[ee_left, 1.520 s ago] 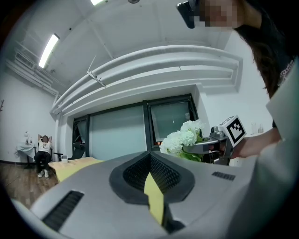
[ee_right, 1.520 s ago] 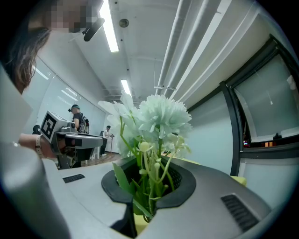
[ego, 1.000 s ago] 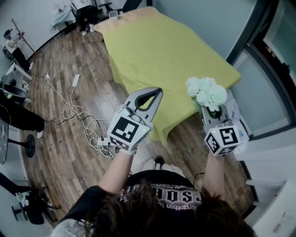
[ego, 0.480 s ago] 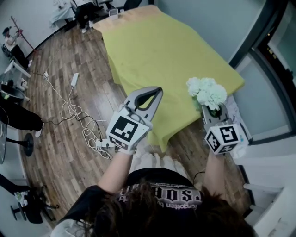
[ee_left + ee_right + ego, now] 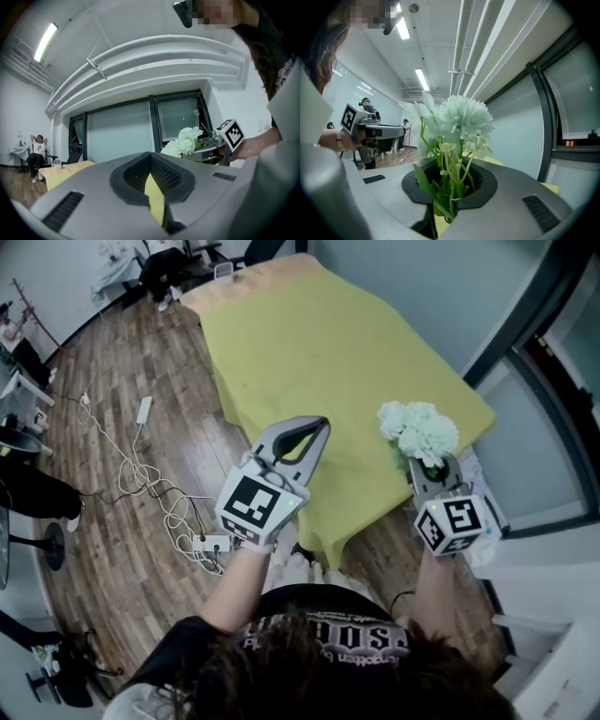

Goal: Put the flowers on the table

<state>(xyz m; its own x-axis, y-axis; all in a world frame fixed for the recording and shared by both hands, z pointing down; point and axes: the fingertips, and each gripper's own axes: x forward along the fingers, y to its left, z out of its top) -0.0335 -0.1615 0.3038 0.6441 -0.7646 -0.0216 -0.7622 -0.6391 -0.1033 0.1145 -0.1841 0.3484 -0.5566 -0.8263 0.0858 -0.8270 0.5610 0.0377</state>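
Note:
A bunch of white flowers [image 5: 419,430] with green stems stands upright in my right gripper [image 5: 429,465], which is shut on the stems [image 5: 449,180]. The blooms [image 5: 459,119] fill the middle of the right gripper view. The bunch hangs just past the near right corner of the table, which is covered with a yellow-green cloth [image 5: 309,343]. My left gripper [image 5: 322,425] is held level over the cloth's near edge, its tips together with nothing between them. The left gripper view shows the flowers [image 5: 185,140] and the right gripper's marker cube [image 5: 230,133] off to the right.
White cables [image 5: 150,474] and a power strip [image 5: 208,543] lie on the wooden floor left of the table. A glass wall with dark frames [image 5: 525,343] runs along the right. A white ledge [image 5: 553,634] is at the lower right. People and chairs stand at the far end.
Both grippers have come closer to the table along with the person. The cloth's near corner now lies further under them. The flowers are held as before.

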